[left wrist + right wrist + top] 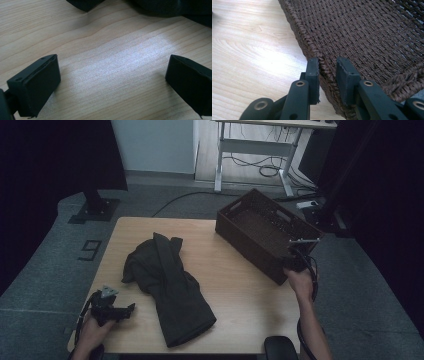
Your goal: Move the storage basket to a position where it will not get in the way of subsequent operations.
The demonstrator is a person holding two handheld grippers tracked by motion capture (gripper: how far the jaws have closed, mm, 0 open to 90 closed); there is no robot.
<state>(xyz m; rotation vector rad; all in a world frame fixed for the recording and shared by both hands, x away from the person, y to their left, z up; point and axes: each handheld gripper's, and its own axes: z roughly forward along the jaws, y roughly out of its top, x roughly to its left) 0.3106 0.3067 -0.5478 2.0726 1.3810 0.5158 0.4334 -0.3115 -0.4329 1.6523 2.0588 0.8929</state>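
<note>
Wicker basket point(372, 32) rim clamped btwn right gripper point(327, 67) jaws (left gripper point(112, 82) spread wide beside dark garment point(170, 280)).

Dark olive garment point(170, 285) sprawled across the middle of the wooden table point(235, 285), crumpled and twisted at its far end, flatter and wider toward the near edge. Off to the far right sits a brown woven basket point(265, 232), rectangular, open-topped, angled to the table's edges, with the right gripper point(328, 68) straddling its near rim.
</note>
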